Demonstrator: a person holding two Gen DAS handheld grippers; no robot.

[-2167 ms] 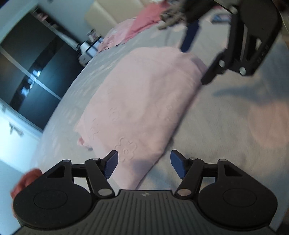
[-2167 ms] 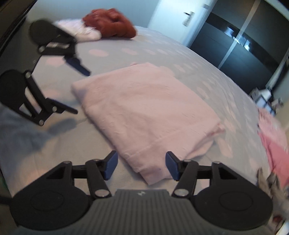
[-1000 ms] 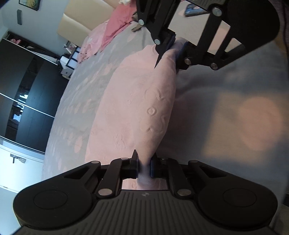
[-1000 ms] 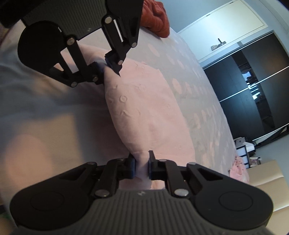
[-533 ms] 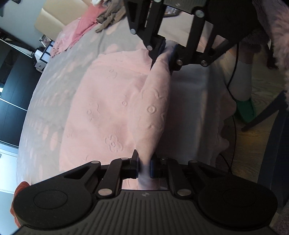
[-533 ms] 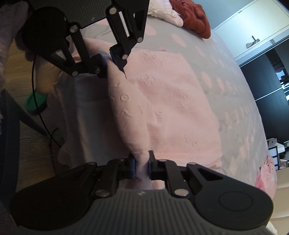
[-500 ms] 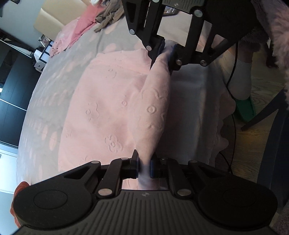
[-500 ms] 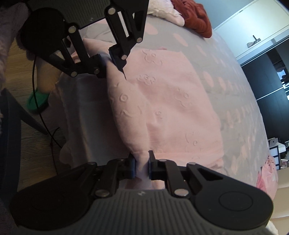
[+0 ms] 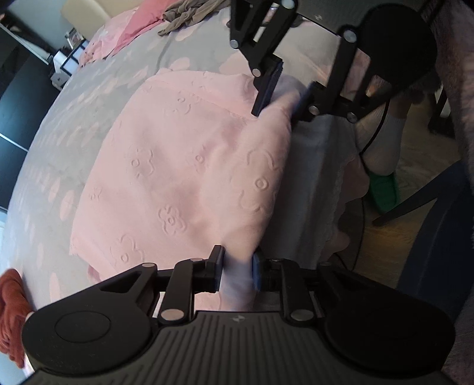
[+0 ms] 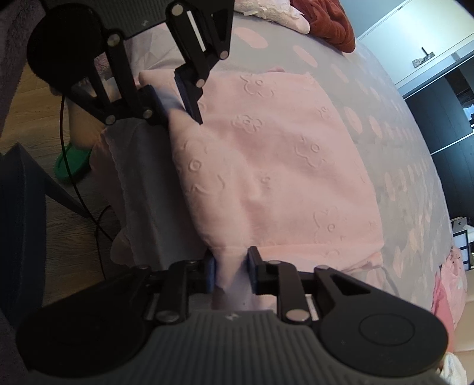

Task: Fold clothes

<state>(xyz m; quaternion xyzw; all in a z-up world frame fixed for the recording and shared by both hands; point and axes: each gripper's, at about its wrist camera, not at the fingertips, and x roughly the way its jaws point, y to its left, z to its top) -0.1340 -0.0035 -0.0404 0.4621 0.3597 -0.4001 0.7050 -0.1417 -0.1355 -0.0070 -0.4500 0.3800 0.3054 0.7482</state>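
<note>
Green slipper (image 9: 383, 191) on wood floor (image 10: 71, 213), dark wardrobe (image 10: 444, 124)

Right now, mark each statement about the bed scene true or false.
1. Pink cloth sits between the left gripper's fingers. True.
2. The pink garment is plain, with no pattern. False: flower shapes are embossed in it.
3. The right gripper is well clear of the garment. False: cloth lies between its fingers while the jaws are opening.
4. A rust-red garment lies farther along the bed. True.
5. The bedcover is solid black. False: grey with pale pink spots.
</note>
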